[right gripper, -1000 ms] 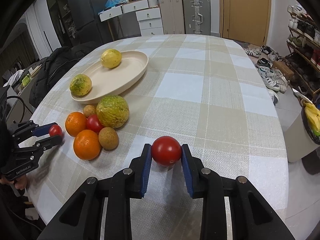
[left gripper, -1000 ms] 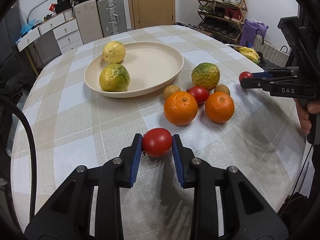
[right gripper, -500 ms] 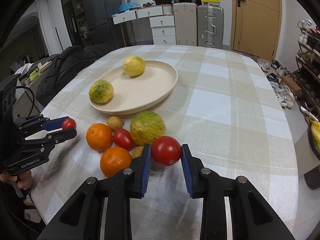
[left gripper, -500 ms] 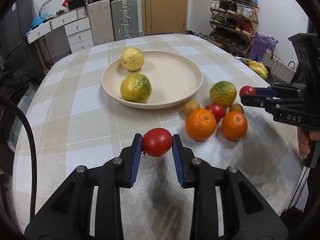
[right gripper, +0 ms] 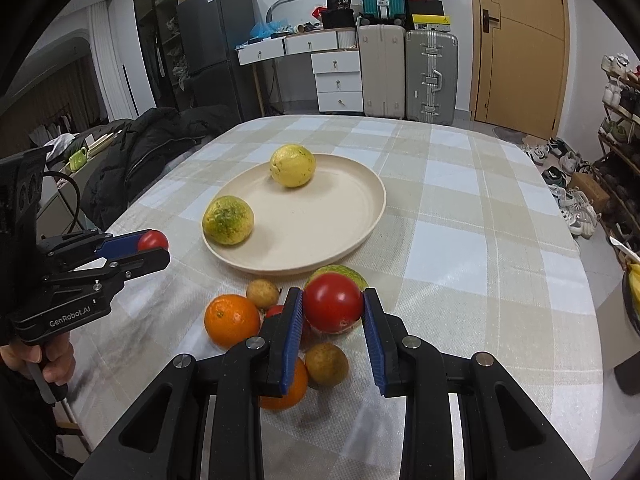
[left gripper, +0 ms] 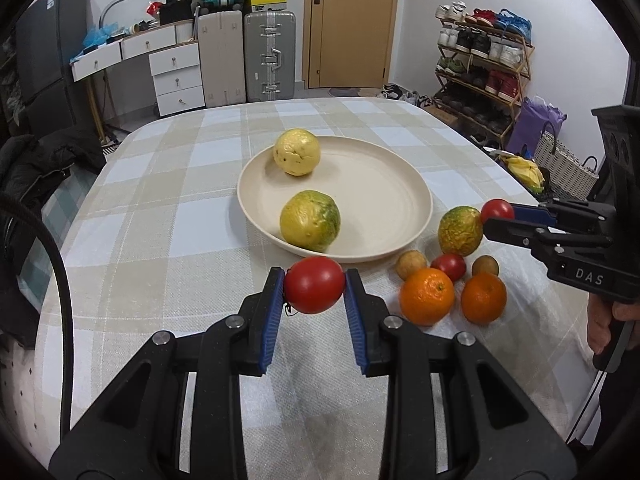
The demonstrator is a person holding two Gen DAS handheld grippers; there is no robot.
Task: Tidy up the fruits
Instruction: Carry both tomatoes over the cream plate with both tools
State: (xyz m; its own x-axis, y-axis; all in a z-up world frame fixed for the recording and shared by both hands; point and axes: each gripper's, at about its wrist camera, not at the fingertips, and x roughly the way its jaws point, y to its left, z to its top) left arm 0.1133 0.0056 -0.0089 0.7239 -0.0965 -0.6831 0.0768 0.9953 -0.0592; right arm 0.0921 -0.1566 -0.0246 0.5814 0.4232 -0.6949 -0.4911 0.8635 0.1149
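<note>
My left gripper (left gripper: 315, 291) is shut on a red tomato (left gripper: 315, 289) and holds it above the cloth, just short of the near rim of the cream plate (left gripper: 400, 184). My right gripper (right gripper: 333, 309) is shut on another red tomato (right gripper: 333, 307), above the fruit pile. The plate holds a yellow fruit (left gripper: 296, 151) and a yellow-green fruit (left gripper: 310, 220). Beside the plate lie a green-yellow fruit (left gripper: 459, 230), a tomato (left gripper: 449, 266), two oranges (left gripper: 427, 296) (left gripper: 483, 297) and two small brown fruits (left gripper: 411, 264) (left gripper: 485, 266). The right gripper also shows in the left wrist view (left gripper: 498, 220), the left one in the right wrist view (right gripper: 154, 248).
The round table has a checked cloth (left gripper: 160, 216). Suitcases (left gripper: 269, 56), drawers (left gripper: 176, 76) and a door stand behind. A shoe rack (left gripper: 484, 68) and a basket (left gripper: 564, 164) are at the right, a dark jacket (right gripper: 144, 144) at the left.
Both grippers have moved with their tomatoes towards the plate. The right one has come in over the fruit pile; the left one has drawn up to the plate's near rim.
</note>
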